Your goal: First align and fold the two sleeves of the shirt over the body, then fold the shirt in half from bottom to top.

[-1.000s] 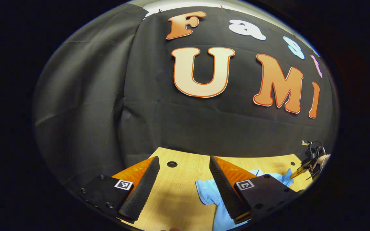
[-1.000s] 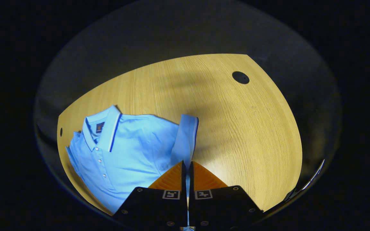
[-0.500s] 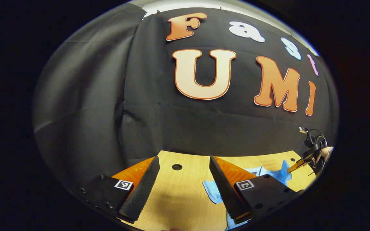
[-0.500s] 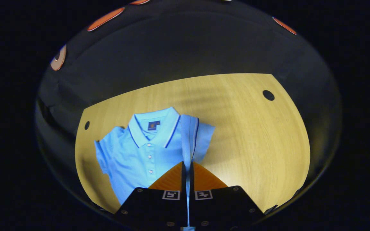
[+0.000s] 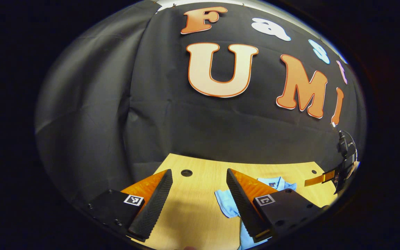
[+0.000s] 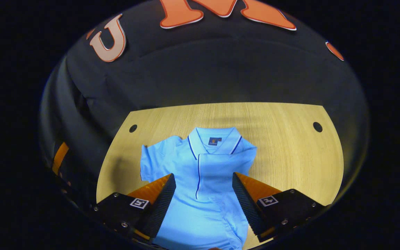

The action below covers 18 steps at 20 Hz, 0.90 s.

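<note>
Since the earlier frames the right gripper has let go: its fingers, which were pinched on the sleeve, now stand wide apart and empty above the shirt, and that sleeve lies folded over the chest.

Going left to right across the table: the left gripper is released too, its fingers spread over bare wood near the left edge, holding nothing. In the left gripper view the other sleeve lies just to the right of it, partly hidden behind its right finger. In the right gripper view that same sleeve sticks out flat toward the table's left edge, not yet folded. Then comes the shirt's body, in the middle of the table, and last the bare wood toward the right edge.

The shirt's long axis runs from the near edge to the far edge, with the collar pointing at the far edge and the hem toward the near edge, below what the view takes in.

My reading is that the coming move is the second sleeve fold, and it turns on this: the unfolded sleeve is on the left side, nearer the left gripper, and must be carried rightward across the body.
</note>
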Motion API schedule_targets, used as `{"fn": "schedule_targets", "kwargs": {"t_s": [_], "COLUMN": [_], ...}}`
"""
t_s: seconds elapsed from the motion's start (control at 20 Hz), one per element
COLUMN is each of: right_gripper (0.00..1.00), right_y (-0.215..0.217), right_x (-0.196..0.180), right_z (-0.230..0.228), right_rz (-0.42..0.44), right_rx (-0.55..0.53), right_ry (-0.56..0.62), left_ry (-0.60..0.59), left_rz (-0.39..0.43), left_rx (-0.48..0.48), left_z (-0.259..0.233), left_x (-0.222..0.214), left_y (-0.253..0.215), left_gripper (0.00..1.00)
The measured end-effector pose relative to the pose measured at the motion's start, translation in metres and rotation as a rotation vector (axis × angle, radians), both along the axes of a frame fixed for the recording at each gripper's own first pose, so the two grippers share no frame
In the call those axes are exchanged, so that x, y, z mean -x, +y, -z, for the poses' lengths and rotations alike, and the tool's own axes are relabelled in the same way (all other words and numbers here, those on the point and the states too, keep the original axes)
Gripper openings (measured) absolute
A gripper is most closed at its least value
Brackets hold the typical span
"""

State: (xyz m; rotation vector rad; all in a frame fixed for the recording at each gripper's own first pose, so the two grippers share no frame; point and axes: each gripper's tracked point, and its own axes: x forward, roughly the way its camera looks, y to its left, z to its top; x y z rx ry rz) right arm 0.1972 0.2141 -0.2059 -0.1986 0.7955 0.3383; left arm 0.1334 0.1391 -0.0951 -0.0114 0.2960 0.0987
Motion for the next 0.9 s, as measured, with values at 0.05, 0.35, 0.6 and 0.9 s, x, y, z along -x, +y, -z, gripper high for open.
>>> {"fn": "schedule_targets", "kwargs": {"t_s": [0.05,0.35,0.6,0.9], "right_gripper": [0.98,0.98,0.98,0.99], "right_y": [0.000,-0.031,-0.058,-0.099], "right_x": [0.001,0.012,0.021,0.029], "right_z": [-0.009,-0.036,-0.039,-0.024], "right_rz": [-0.003,-0.011,0.000,0.026], "right_rx": [-0.014,-0.026,-0.058,-0.009], "right_ry": [-0.026,-0.059,-0.035,-0.012], "left_ry": [0.020,0.387,0.632,0.829], "left_rz": [-0.001,-0.003,-0.006,-0.028], "left_rx": [0.009,0.135,0.127,0.062], "left_z": [0.009,0.114,0.190,0.248], "left_x": [-0.007,-0.056,-0.087,-0.102], "left_y": [-0.004,-0.042,-0.058,-0.054], "left_gripper": [1.00,1.00,1.00,1.00]}}
